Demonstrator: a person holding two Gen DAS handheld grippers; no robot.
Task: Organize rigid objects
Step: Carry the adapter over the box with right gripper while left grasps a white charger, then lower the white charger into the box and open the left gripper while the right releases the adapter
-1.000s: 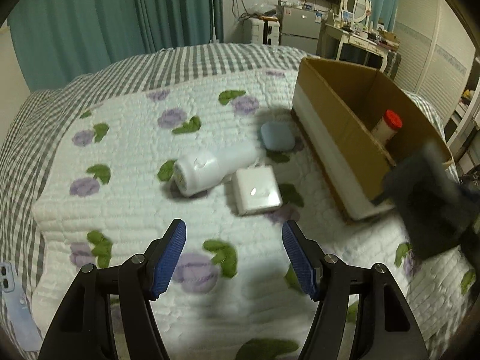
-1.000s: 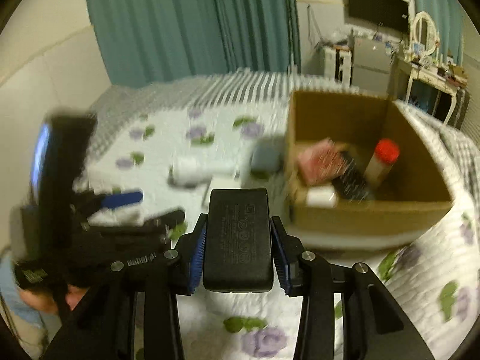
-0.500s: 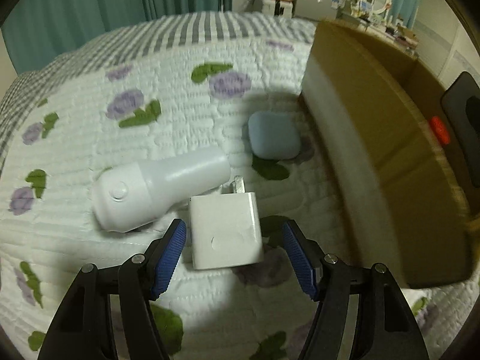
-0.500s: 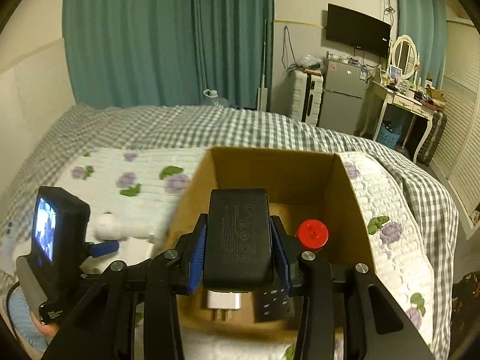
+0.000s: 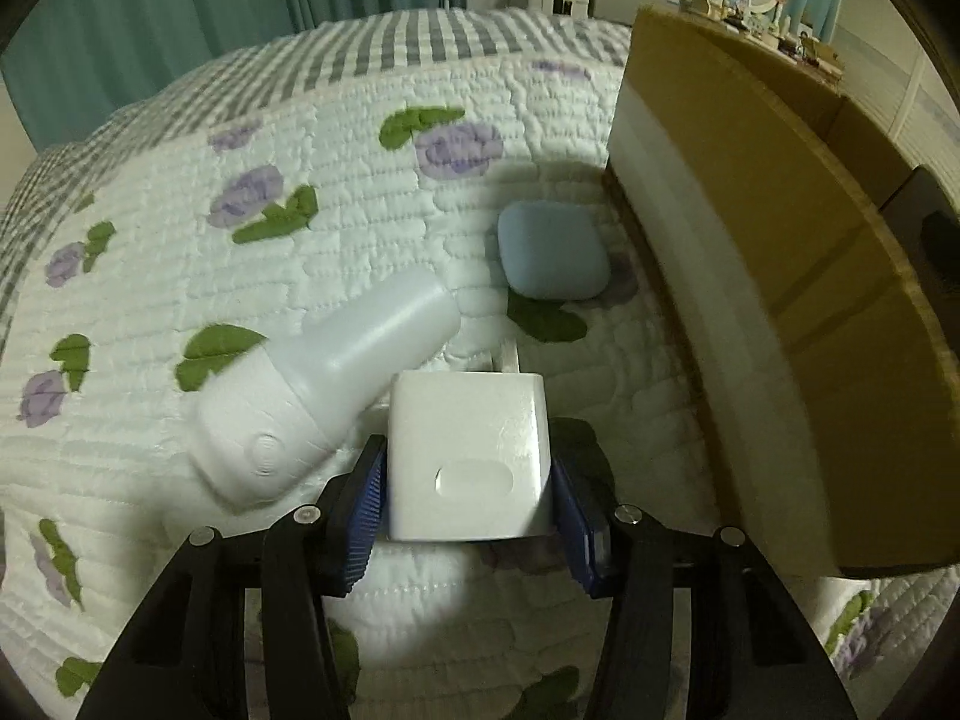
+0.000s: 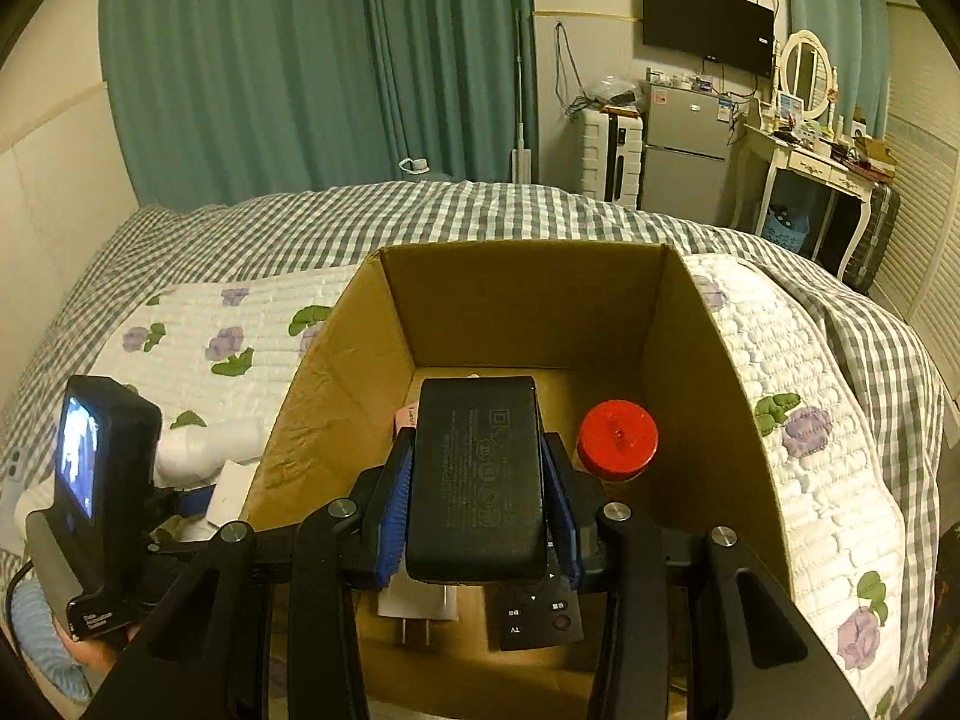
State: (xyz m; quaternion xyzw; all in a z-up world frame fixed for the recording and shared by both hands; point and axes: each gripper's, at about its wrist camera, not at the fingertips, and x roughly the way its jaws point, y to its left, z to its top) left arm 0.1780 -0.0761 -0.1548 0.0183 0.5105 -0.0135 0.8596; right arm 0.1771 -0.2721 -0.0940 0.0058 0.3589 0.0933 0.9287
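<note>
My left gripper is shut on a white plug adapter that rests on the quilt. A white bottle lies just left of it and a pale blue case lies beyond. My right gripper is shut on a black power brick and holds it over the open cardboard box. Inside the box I see a red-capped bottle, a white charger and a black remote.
The box's side wall stands close on the right of my left gripper. The left gripper unit with its small screen shows at the left in the right wrist view. The floral quilt covers the bed.
My left gripper moved down onto the white adapter and shut on it. My right gripper carried the black power brick from beside the box to above its inside.
</note>
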